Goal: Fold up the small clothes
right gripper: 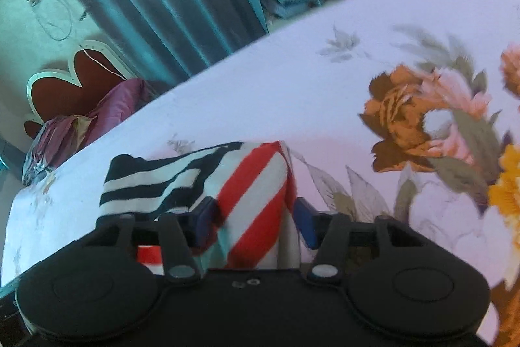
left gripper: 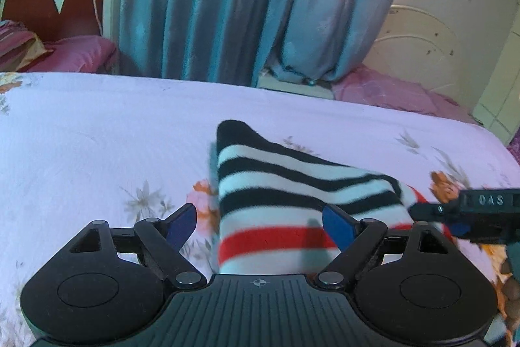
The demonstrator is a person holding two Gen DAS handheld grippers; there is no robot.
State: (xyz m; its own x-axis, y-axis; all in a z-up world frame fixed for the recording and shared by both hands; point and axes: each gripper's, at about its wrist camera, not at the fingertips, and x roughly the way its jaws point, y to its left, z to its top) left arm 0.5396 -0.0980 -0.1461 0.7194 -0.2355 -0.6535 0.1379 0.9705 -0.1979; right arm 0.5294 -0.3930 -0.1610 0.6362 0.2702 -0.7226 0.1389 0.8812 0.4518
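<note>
A small striped garment (left gripper: pixel 292 191), black, white and red, lies on the floral bed sheet (left gripper: pixel 97 135). My left gripper (left gripper: pixel 260 223) is open, its blue pads on either side of the garment's near red-striped end. The right gripper (left gripper: pixel 468 213) shows at the right edge of the left wrist view, at the garment's far right corner. In the right wrist view the right gripper (right gripper: pixel 253 217) is open, with a raised fold of the red-and-white striped part (right gripper: pixel 256 200) between its pads. The black-and-white part (right gripper: pixel 146 181) lies to the left.
Blue curtains (left gripper: pixel 243 5) hang behind the bed. A heart-shaped red headboard (left gripper: pixel 55 8) with pink pillows (left gripper: pixel 74 54) stands at the far left. A second pink bed (left gripper: pixel 390 90) and a white headboard (left gripper: pixel 419 44) are at the far right.
</note>
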